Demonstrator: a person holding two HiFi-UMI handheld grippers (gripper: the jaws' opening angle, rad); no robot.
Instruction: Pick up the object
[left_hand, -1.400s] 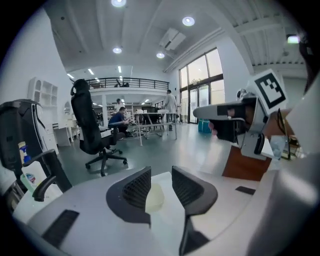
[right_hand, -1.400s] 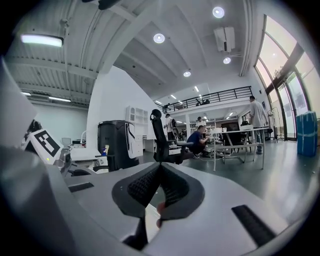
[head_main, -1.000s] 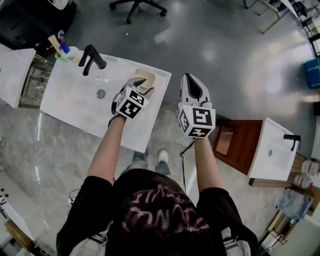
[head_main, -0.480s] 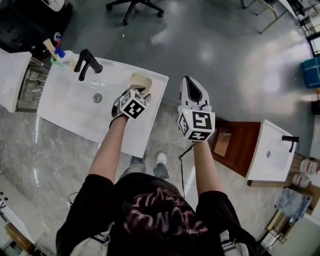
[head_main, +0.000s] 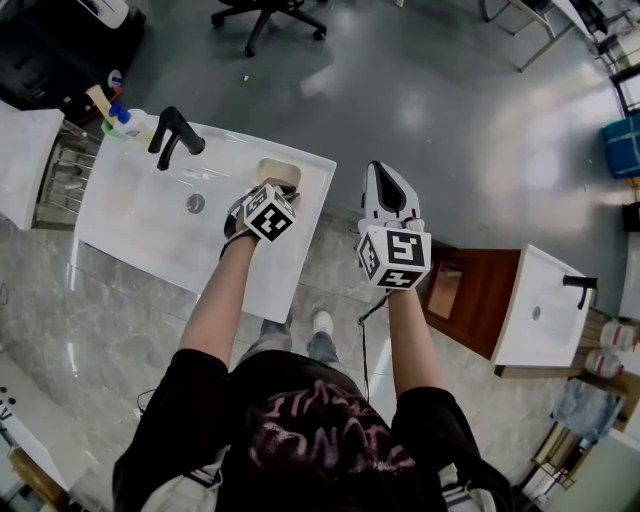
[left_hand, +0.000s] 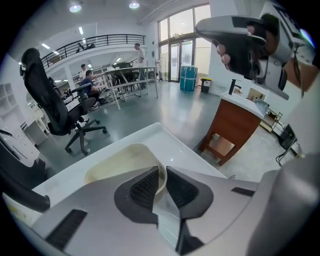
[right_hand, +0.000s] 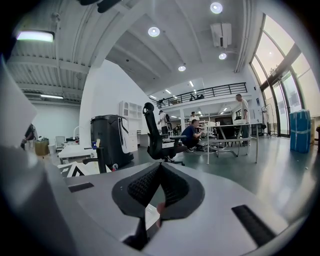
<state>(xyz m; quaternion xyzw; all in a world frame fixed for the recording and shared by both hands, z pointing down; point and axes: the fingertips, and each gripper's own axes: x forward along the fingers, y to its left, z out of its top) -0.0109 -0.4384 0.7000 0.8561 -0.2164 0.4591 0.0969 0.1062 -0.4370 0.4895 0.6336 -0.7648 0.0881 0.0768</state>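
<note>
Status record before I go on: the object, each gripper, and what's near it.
object: cream dish, on the far right corner of the white sink top, not yet lifted
left gripper: jaws have just been closing; the dish's rim is between them and the pads appear pressed on it
right gripper: jaws together, empty, held off to the side of the sink
nearby: black faucet

glossy grey floor (head_main: 450, 120) | black office chair (head_main: 272, 14) | tall windows (left_hand: 182, 55) | round ceiling lights (right_hand: 154, 31) lit
</note>
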